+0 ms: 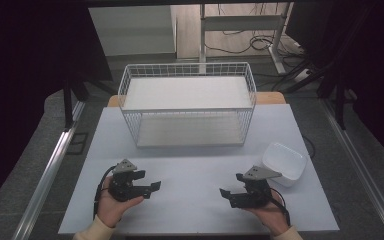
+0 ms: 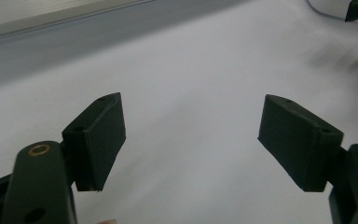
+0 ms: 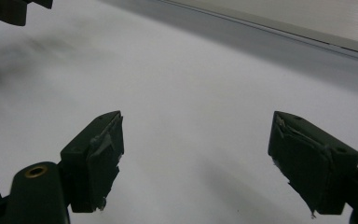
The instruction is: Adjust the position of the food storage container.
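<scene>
The white bowl (image 1: 284, 162) sits at 3 o'clock on the worktop (image 1: 190, 170), just beside the right gripper (image 1: 235, 193). It looks light, rigid, slippery; pinch its rim. Both the right and left gripper (image 1: 147, 186) jaws are released, empty.

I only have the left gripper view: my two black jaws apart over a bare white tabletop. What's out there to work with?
Observer: A white rounded-square plastic bowl sits at the table's right edge, just behind the right gripper.
Operator: Anything farther back?
Observer: A white wire two-tier basket shelf stands at the far middle of the white table, both tiers bare.
Operator: Is the right gripper holding something?
Observer: No, its jaws stand apart over bare table, pointing inward toward the left gripper.
</scene>
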